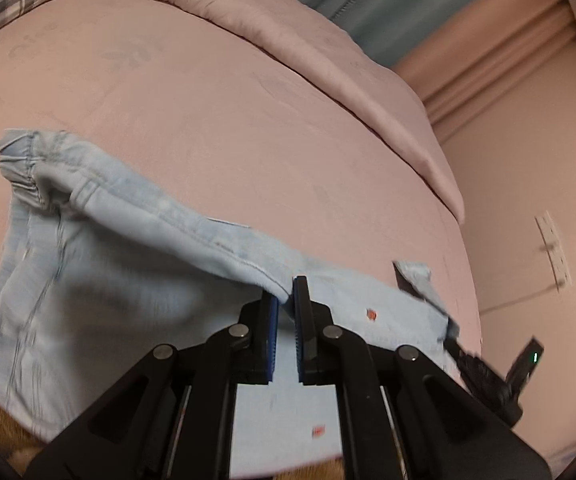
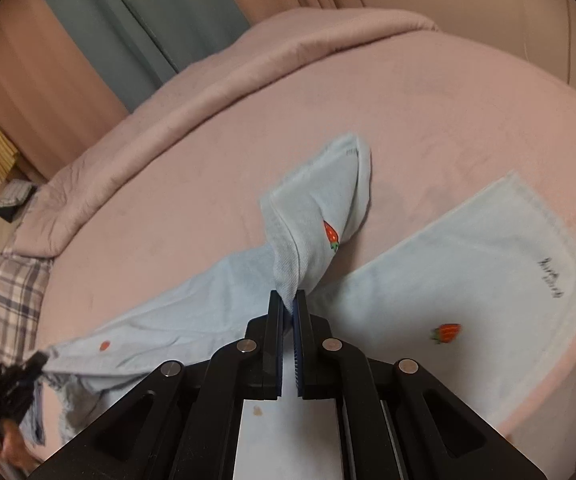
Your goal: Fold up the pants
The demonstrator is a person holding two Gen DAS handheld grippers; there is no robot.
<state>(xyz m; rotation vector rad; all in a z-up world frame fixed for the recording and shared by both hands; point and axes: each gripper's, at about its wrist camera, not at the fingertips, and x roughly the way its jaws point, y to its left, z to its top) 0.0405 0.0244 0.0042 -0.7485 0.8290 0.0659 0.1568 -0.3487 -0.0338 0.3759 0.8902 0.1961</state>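
Light blue pants (image 1: 100, 280) with small strawberry prints lie on a pink bed (image 1: 208, 100). My left gripper (image 1: 286, 296) is shut on the upper edge of the pants near the waist and lifts it. In the right wrist view my right gripper (image 2: 290, 300) is shut on one pant leg (image 2: 320, 216) and holds it raised above the other leg (image 2: 468, 280), which lies flat. The left gripper (image 2: 4, 384) shows at the lower left of that view, and the right gripper (image 1: 484, 372) at the lower right of the left wrist view.
A folded pink quilt (image 1: 288, 40) lies along the far side of the bed. A plaid pillow (image 2: 8, 292) sits at the bed's end. Curtains (image 2: 148, 12) hang behind. A wall socket (image 1: 554, 244) is on the wall right of the bed.
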